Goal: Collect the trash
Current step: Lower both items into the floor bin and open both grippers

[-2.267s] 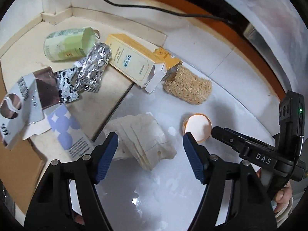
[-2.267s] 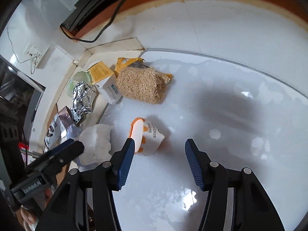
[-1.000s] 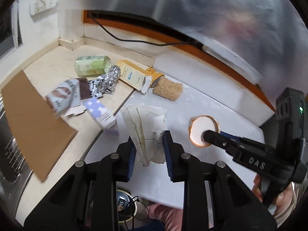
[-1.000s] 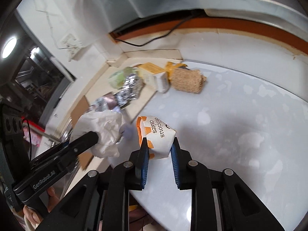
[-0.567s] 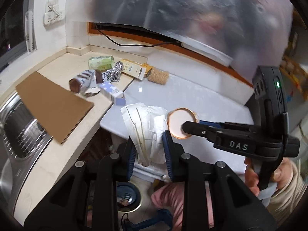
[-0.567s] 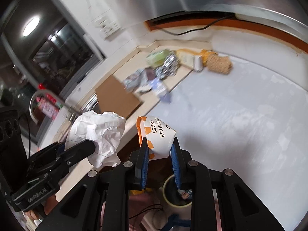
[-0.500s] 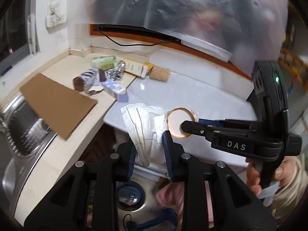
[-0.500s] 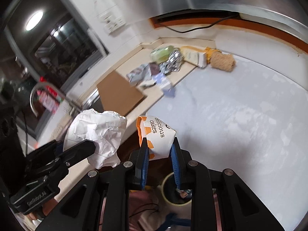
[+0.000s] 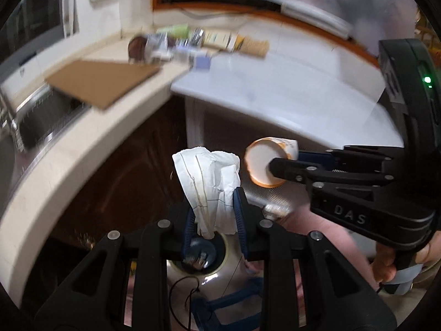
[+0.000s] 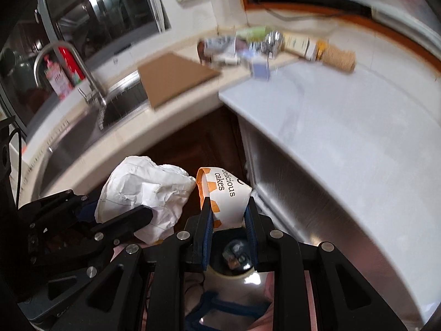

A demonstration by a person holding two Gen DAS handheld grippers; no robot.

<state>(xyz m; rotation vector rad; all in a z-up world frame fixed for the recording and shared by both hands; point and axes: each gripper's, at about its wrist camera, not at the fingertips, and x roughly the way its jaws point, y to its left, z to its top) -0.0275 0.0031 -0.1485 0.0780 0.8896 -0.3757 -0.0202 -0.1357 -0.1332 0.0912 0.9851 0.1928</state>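
My left gripper (image 9: 212,215) has its jaws clamped on a crumpled white paper (image 9: 209,179), centre of the left view. My right gripper (image 10: 227,220) has its jaws clamped on a small white-and-orange paper cup (image 10: 226,193) printed "delicious cakes", lower centre of the right view. The cup lies on its side in the grip; in the left view its open mouth faces the camera and the inside looks empty.

Paper and cup hang just beside each other, off the edge of the white surface (image 10: 344,127), in front of dark cabinet fronts.

Directly below both grippers: a round shiny bin (image 9: 204,253) with a dark opening. Something small and dark sits inside it; can't tell what.

Upper part of both views, blurred: the rest of the trash (image 10: 264,44) sits at the back of the surface – green can, foil, cardboard box, a tan fibrous block. A brown cardboard sheet (image 10: 173,77) lies partly over the sink (image 10: 91,127) at the left, with a curved tap (image 10: 69,63) beside it.
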